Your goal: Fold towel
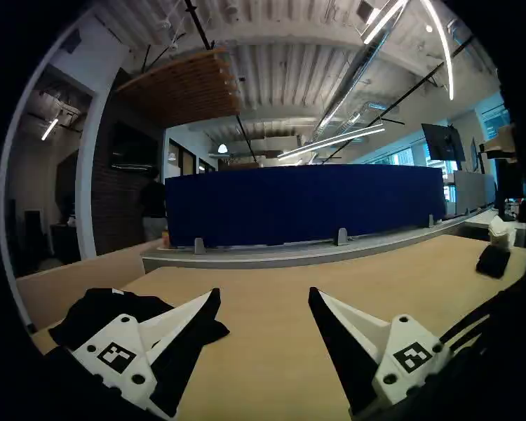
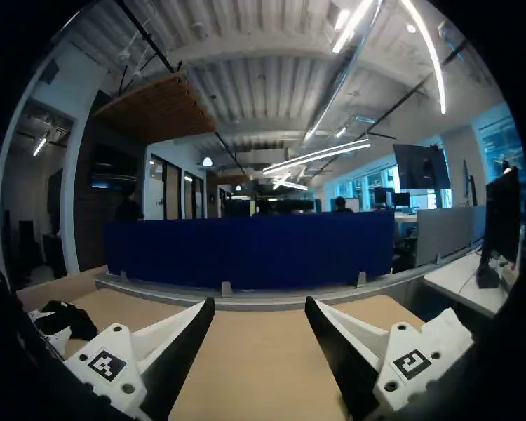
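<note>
Left gripper (image 1: 264, 295): jaws wide apart. Two white fingers (image 1: 172, 319) with black inner faces, tapering to points. A square marker (image 1: 116, 356) sits on each finger base. Held level, tips pointing straight ahead.

Right gripper (image 2: 259, 303): jaws wide apart, as on the left. Same white fingers (image 2: 358, 326), black inside, a marker on each base. Held level, tips forward.

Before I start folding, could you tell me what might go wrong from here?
The black towel lies bunched near the table corner, so a tug might drag it off. The left gripper has open jaws mostly over bare wood, so closing now could miss it.
</note>
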Motion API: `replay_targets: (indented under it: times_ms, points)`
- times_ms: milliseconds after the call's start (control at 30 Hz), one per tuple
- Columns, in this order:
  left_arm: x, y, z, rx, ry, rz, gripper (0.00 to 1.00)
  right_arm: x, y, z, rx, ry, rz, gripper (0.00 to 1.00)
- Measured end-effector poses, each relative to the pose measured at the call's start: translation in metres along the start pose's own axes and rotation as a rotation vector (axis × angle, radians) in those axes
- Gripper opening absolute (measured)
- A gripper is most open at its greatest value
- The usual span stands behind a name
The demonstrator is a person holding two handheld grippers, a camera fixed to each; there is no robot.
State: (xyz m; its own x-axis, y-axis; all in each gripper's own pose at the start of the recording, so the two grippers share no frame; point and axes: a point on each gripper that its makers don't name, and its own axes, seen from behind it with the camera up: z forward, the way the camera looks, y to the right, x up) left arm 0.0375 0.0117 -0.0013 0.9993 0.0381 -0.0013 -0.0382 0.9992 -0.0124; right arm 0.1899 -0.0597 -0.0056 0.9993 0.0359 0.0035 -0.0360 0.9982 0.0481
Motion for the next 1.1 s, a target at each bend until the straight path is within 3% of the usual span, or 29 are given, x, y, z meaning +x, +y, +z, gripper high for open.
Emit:
replay_targets:
  times_ms: [700,1100]
  points:
    - [-0.024,-0.01,-0.001,0.016,0.013,-0.057,0.93,0.003,0.009,0.003,0.007,0.007,-0.015,1.0]
    - [-0.032,-0.008,0.004,0.011,-0.007,-0.048,0.93,0.012,0.016,0.008,0.01,0.015,-0.014,1.0]
